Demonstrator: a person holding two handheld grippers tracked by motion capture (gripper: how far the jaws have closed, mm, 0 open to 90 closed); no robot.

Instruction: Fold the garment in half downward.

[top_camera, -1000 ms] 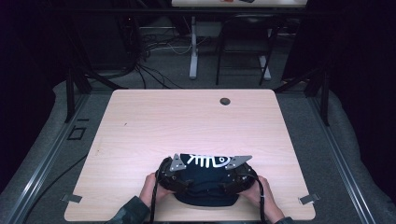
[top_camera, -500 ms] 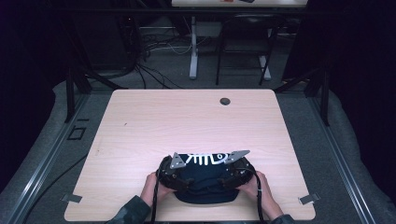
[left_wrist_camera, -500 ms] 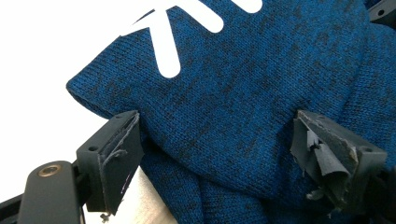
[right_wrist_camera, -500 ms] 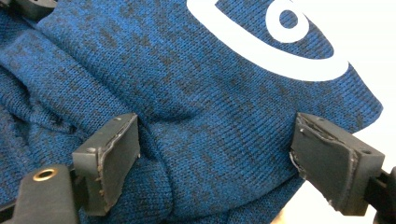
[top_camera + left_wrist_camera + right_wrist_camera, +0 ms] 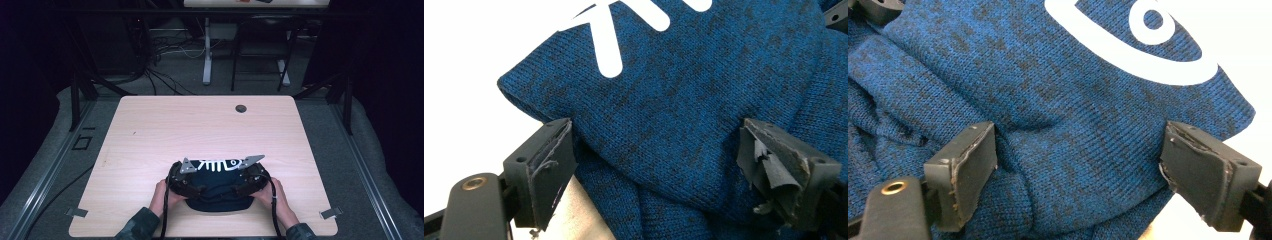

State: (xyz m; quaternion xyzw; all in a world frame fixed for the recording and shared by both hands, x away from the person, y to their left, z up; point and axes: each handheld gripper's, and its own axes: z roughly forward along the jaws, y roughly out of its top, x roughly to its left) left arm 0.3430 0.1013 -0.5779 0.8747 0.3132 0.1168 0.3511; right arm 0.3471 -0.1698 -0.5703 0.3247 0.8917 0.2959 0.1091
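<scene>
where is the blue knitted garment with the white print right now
In the high view, the blue knitted garment with a white fish-skeleton print lies folded at the near-middle edge of the light wooden table, between the left gripper and the right gripper.

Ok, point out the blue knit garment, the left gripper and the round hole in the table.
blue knit garment (image 5: 704, 110), left gripper view, plain knit.
left gripper (image 5: 656, 170), left gripper view, midway between fingertips.
round hole (image 5: 241, 108), high view, its centre.

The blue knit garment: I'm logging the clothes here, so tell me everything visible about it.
The blue knit garment is dark blue, flecked with black, with a white fish-skeleton print. It lies bunched and folded at the near edge of the wooden table. The left hand-held gripper and right hand-held gripper each straddle a fold with jaws spread wide, having just been opening.
</scene>
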